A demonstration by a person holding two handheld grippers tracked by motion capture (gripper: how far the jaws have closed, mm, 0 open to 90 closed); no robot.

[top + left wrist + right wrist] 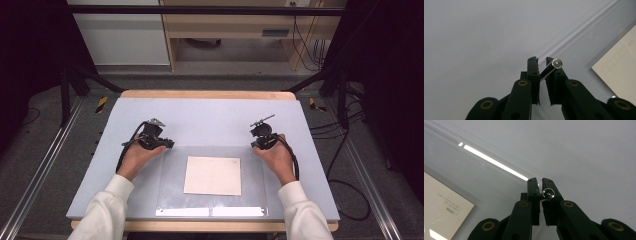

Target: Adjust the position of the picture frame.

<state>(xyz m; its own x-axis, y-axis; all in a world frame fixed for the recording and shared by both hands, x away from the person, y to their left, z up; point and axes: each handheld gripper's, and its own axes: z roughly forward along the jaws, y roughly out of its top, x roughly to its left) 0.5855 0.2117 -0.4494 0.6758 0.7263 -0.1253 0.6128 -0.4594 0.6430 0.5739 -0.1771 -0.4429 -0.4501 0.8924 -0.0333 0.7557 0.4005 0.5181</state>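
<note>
clear plastic, glossy and flat, is what i'm working at: a transparent sleeve (212,177) lying on the pale grey mat (210,115) that covers the wooden desk (207,94), with a cream square card (212,175) inside it. the card carries a row of small printed boxes and some tiny lines of print, too small for me to read. at the sleeve's far left corner my left gripper (542,65) has its black jaws nearly together, clamped on a thin shiny metal pin (552,67) with a round, mirror-like end. at the far right corner my right gripper (539,185) has its jaws clamped on a second round-headed pin (548,193). a white strip (210,212) runs along the sleeve's near edge.
</note>
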